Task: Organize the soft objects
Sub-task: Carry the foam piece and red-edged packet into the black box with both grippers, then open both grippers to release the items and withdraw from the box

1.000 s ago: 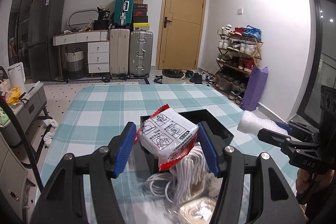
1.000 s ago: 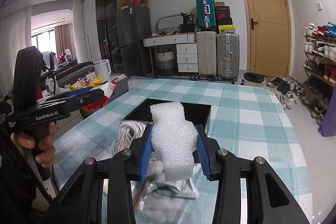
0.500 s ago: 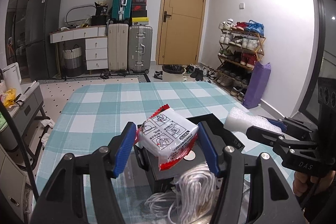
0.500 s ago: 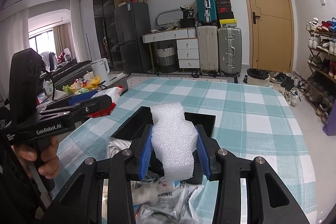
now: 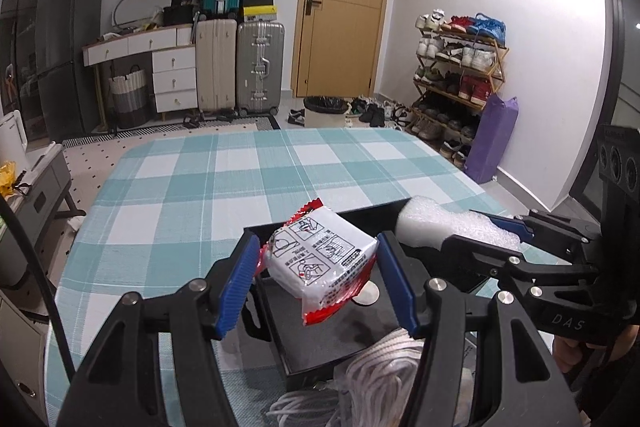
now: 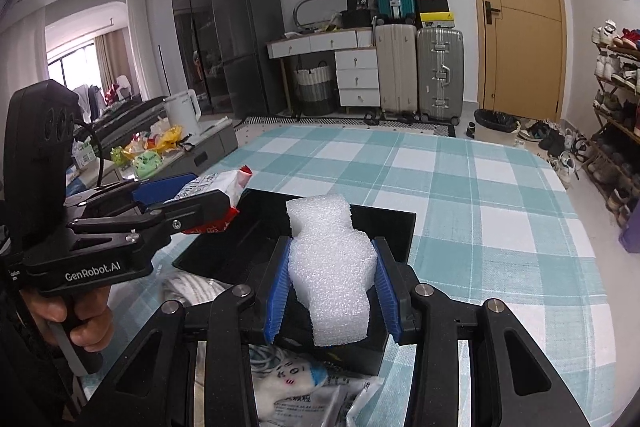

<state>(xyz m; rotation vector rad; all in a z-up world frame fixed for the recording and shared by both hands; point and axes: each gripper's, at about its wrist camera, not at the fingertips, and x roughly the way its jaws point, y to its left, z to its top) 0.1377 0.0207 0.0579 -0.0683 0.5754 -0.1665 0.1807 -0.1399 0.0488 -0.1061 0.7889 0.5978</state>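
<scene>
Black and open-topped, the tray (image 5: pixel 332 331) lay directly below both your grippers, left gripper (image 5: pixel 316 279) clamping the sealed packet (image 5: pixel 320 259), right gripper (image 6: pixel 332 283) clamping the foam block (image 6: pixel 330 263).

Both wrist cameras look forward and down along their own fingers (image 5: pixel 394 287), close over the checked tabletop (image 5: pixel 208 195). They share the black tray (image 6: pixel 384 223), tabletop, and the far door (image 6: pixel 520 11); each catches the other at its frame's edge.
</scene>
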